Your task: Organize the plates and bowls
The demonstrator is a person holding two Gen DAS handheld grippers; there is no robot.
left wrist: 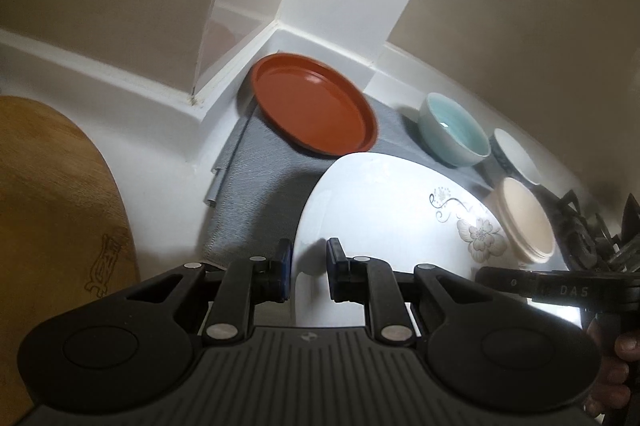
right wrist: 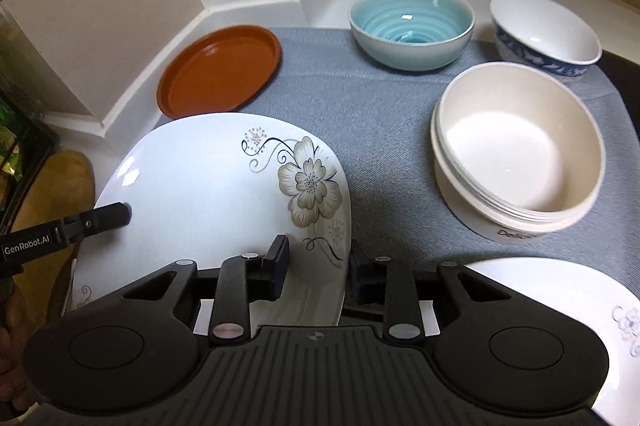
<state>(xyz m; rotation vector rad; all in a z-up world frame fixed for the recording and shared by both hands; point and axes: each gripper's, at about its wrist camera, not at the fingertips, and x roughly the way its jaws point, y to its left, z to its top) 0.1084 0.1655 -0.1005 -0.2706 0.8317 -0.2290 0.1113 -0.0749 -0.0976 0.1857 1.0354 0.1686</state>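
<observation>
A white plate with a flower print is held tilted above the grey cloth. My left gripper is shut on its left rim, one finger on each side. My right gripper is shut on its right rim by the flower. A brown plate lies at the back left. A blue bowl, a blue-patterned white bowl and a stack of cream bowls stand on the right. A second white plate lies at the lower right.
A wooden board stands at the left. White wall tiles and a corner ledge run behind the cloth. A dark stove grate is at the far right in the left wrist view.
</observation>
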